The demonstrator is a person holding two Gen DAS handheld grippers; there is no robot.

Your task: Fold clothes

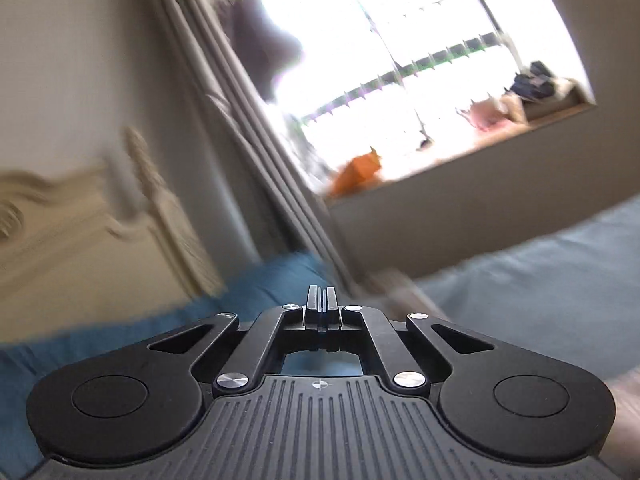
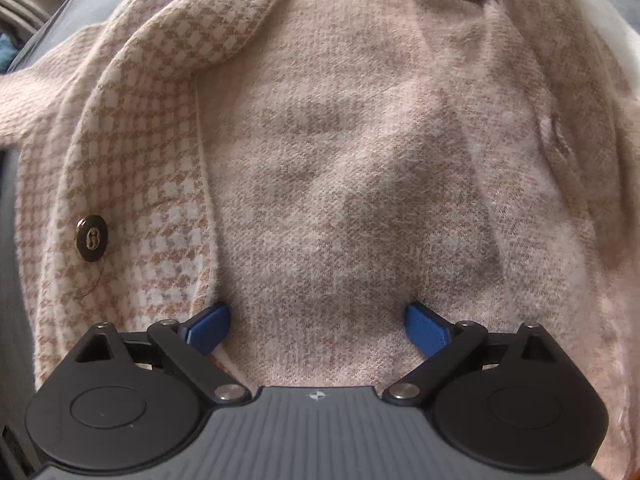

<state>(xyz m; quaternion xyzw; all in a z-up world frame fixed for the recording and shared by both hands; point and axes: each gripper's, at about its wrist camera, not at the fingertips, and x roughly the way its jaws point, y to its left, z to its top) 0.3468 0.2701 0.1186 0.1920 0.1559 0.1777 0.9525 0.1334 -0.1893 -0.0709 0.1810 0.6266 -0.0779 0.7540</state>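
Seen from the left wrist, the room is streaking with motion blur: a cream carved headboard (image 1: 100, 216) is sitting to the left of the left claw (image 1: 320, 300), pale pleated curtains (image 1: 240, 128) are hanging ahead of it, and a bright window (image 1: 400, 72) is glaring up and to the right, with an orange object (image 1: 358, 170) and some clutter lying on its sill. A teal cover (image 1: 160, 320) is spreading just beyond the claw, and a grey-blue bed sheet (image 1: 540, 288) is lying to its right. The left claw is sitting clenched, its two dark fingers pressed together with nothing visible between them.

Seen from the right wrist, the right claw (image 2: 316, 320) is spreading wide, released, its blue fingertips (image 2: 210, 326) resting against a fuzzy pink-and-beige houndstooth cardigan (image 2: 340, 160), which is filling the space directly ahead of and between the fingers. The knit is looking soft and rumpled. A crisper-patterned collar (image 2: 180, 40) is folding away ahead and to the left, and a round dark button (image 2: 92, 238) is sitting far left of the claw.
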